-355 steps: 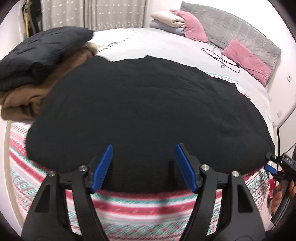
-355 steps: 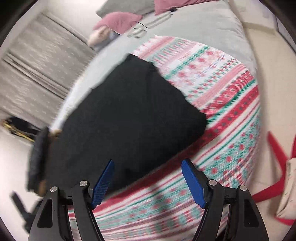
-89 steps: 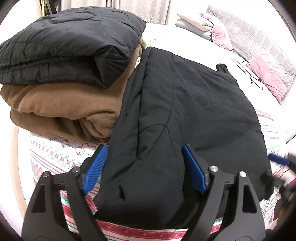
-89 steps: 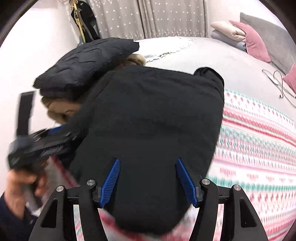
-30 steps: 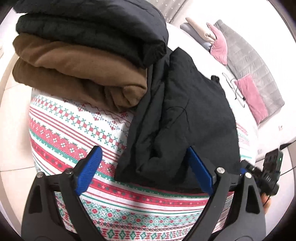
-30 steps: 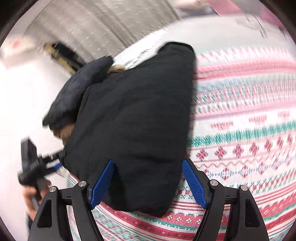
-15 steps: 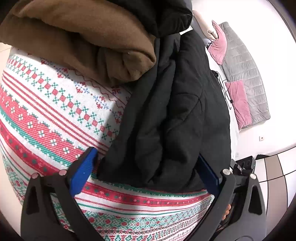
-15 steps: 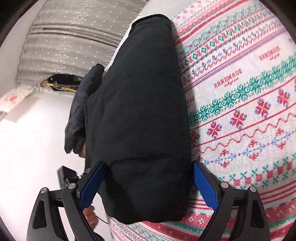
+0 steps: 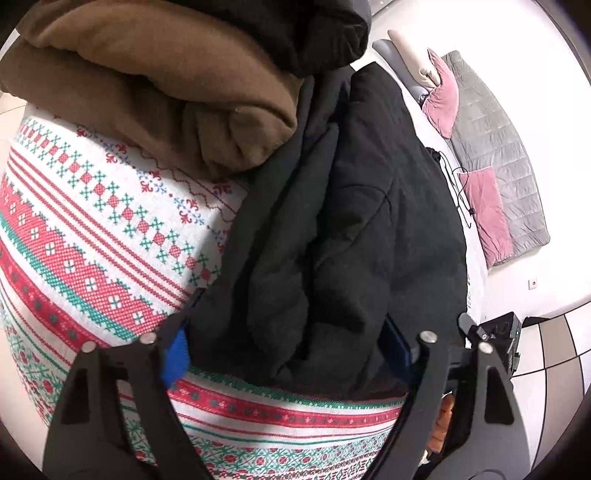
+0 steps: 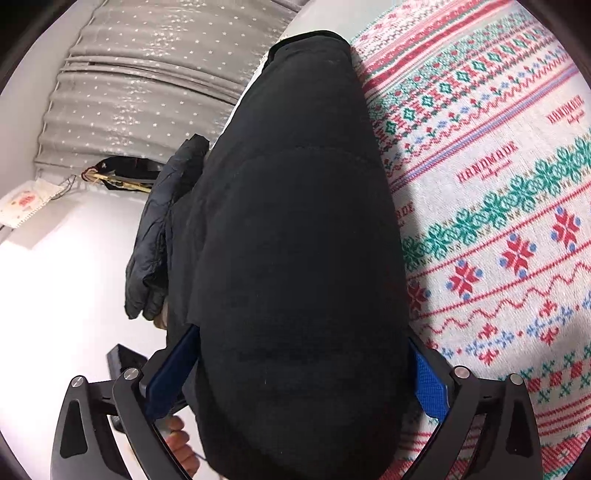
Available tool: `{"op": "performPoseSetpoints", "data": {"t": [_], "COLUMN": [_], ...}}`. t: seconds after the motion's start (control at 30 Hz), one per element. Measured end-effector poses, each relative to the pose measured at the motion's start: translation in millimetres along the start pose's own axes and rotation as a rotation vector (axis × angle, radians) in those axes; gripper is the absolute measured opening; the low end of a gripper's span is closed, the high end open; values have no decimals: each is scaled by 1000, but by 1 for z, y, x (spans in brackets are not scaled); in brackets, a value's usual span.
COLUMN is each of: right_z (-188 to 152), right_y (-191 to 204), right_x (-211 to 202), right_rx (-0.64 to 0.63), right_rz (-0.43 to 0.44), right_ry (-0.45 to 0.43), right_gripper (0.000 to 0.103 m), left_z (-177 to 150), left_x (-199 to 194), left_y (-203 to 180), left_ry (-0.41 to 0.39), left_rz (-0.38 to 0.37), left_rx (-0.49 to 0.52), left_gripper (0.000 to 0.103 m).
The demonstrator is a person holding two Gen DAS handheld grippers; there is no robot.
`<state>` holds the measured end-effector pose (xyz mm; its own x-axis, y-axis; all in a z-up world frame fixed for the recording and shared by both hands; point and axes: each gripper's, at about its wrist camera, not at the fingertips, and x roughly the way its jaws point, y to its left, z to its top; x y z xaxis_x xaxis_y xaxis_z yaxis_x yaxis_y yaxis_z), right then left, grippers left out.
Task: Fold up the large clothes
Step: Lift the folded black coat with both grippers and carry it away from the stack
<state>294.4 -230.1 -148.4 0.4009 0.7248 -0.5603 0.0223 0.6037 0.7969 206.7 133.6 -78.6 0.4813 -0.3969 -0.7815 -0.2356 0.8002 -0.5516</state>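
A folded black padded garment point(image 9: 351, 236) lies on the patterned bed cover point(image 9: 96, 251), leaning against a stack of folded clothes. My left gripper point(image 9: 284, 347) is open, its jaws straddling the garment's near end. In the right wrist view the same garment point(image 10: 295, 240) fills the middle, and my right gripper point(image 10: 299, 373) is open with its jaws on either side of the garment's other end. Each blue pad point(image 10: 428, 384) sits close to the fabric; whether it touches I cannot tell.
A brown folded garment point(image 9: 147, 92) with a black puffer point(image 9: 314, 29) on top sits beside the black garment. Pink pillows point(image 9: 487, 210) and a grey quilt point(image 9: 495, 122) lie at the far end. The bed edge and tiled floor point(image 9: 554, 350) are at right.
Both grippers have moved in closer and lower around the two ends of the black garment, which now sits between each pair of jaws. The garment has bunched a little.
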Motion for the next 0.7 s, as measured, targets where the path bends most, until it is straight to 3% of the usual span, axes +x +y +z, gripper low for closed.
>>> {"op": "performPoseSetpoints", "data": {"t": [0.27, 0.5, 0.7], "right_z": [-2, 1, 8], "right_y": [33, 51, 58], "right_x": [-8, -22, -46], "right_rx": [-140, -210, -255], "right_rz": [-68, -53, -27], "right_ry": [-45, -99, -161], "right_gripper": [64, 57, 54], "left_z": [-5, -9, -9], "left_x": [-3, -15, -25], "left_y": [-30, -53, -77], "left_ry": [-80, -166, -244], "left_rz": [50, 9, -71], "left_rx": [85, 113, 134], "left_gripper": [52, 43, 40]}}
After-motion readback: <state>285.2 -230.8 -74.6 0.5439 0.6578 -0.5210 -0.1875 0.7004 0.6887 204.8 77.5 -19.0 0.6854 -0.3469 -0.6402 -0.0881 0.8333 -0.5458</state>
